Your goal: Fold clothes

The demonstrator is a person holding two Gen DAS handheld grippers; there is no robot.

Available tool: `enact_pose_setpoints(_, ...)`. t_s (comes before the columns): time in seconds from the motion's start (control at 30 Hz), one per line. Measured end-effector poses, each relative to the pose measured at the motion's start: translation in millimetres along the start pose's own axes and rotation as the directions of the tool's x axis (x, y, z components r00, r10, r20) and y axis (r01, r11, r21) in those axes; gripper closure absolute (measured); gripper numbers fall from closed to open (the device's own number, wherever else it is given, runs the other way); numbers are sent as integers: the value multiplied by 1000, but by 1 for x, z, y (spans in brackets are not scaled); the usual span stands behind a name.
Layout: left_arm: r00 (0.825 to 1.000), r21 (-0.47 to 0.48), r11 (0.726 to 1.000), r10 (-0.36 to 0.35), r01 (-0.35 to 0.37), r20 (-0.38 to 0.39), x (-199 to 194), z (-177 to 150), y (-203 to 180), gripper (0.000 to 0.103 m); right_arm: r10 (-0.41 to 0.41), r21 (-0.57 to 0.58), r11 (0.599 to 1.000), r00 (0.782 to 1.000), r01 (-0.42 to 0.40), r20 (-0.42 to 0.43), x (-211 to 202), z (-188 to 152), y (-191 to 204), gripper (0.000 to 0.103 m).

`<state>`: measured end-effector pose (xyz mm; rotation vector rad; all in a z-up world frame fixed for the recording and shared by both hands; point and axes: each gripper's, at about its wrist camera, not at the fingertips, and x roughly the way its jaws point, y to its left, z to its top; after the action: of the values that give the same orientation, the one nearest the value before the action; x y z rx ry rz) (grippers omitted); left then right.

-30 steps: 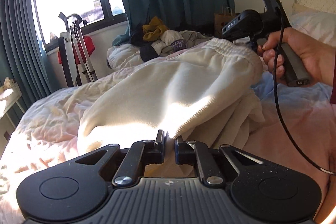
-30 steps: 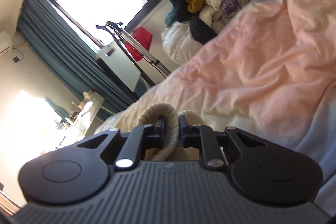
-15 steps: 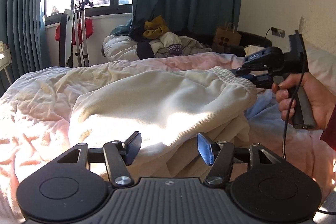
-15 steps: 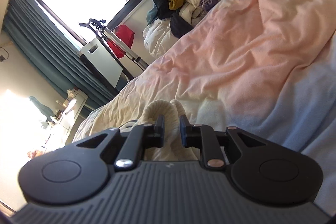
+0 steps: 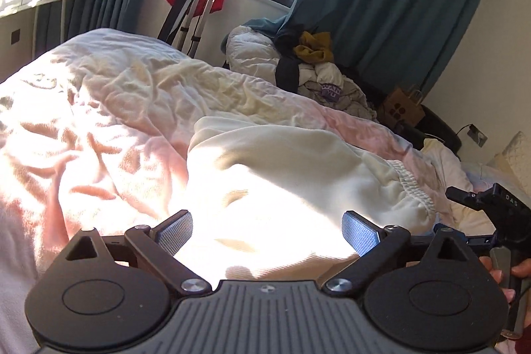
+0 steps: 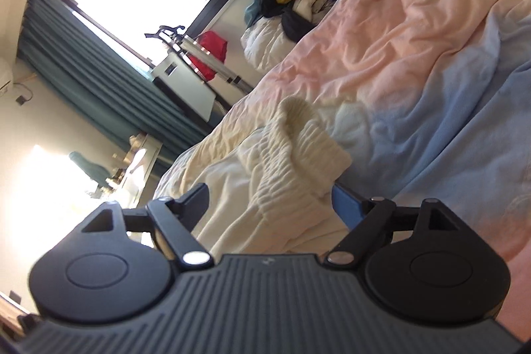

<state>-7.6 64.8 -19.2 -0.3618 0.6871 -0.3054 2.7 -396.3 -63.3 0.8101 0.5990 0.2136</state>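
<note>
Now the wide bed with its rumpled pink, cream and pale-blue duvet [image 5: 99,135] carries the whole job: the cream fleece sweatpants with a gathered elastic waistband [image 5: 298,168] lie on it as a bulky folded bundle, no longer held at either end. A second ago both tools were clamped on that cloth; since then both have let go, and the garment rests under its own weight, its sunlit near edge just ahead of the left tool and its ribbed waistband turned toward the right one.

The left gripper [image 5: 267,233] has just been opening and its textured blue pads [image 5: 360,236] stand spread wide, with the bundle's near edge lying in front of and between them, untouched as far as the left wrist view shows. It has also rolled, so the room sits differently in its camera than before. The right gripper [image 6: 270,203] has just been opening too; its jaws are apart, and the waistband [image 6: 298,155] sits between them without being pressed, where earlier it was pinched tight.

Judging by this, one fold is laid down and released. The bundle looks thick and springy, so the top layer may creep open. Next likely comes a fresh grasp for another fold, or moving on to the heap of unsorted clothes beyond the bed's far edge [image 5: 318,72].
</note>
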Motion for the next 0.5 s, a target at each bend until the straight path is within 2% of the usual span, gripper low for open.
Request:
enact_pose_setpoints(0.1,999,-75,997,-10,7,-32,10,1,14,4,3,-49,999,997,-7,-78,15,-8,9,16)
enact_pose_setpoints(0.2,997,-131,991,-24,15,-67,23,1,26,4,-31,-73,997,991,22,-128,34,-13,11,17)
enact_pose_setpoints(0.27,995,-152,988,-30,15,-96,31,0,30,4,-67,-83,995,990,57,-127,45,-18,10,11)
enact_pose_setpoints(0.37,992,-152,988,-14,-5,-124,43,-4,31,4,-128,-92,989,986,119,-103,58,-20,5,11)
enact_pose_setpoints(0.47,990,-140,990,-7,-13,-141,49,-8,29,4,-130,-86,989,987,122,-91,66,-19,-2,10)
enact_pose_setpoints(0.5,990,-136,991,-5,-14,-143,50,-9,29,4,-134,-89,988,986,126,-95,70,-19,-4,6)
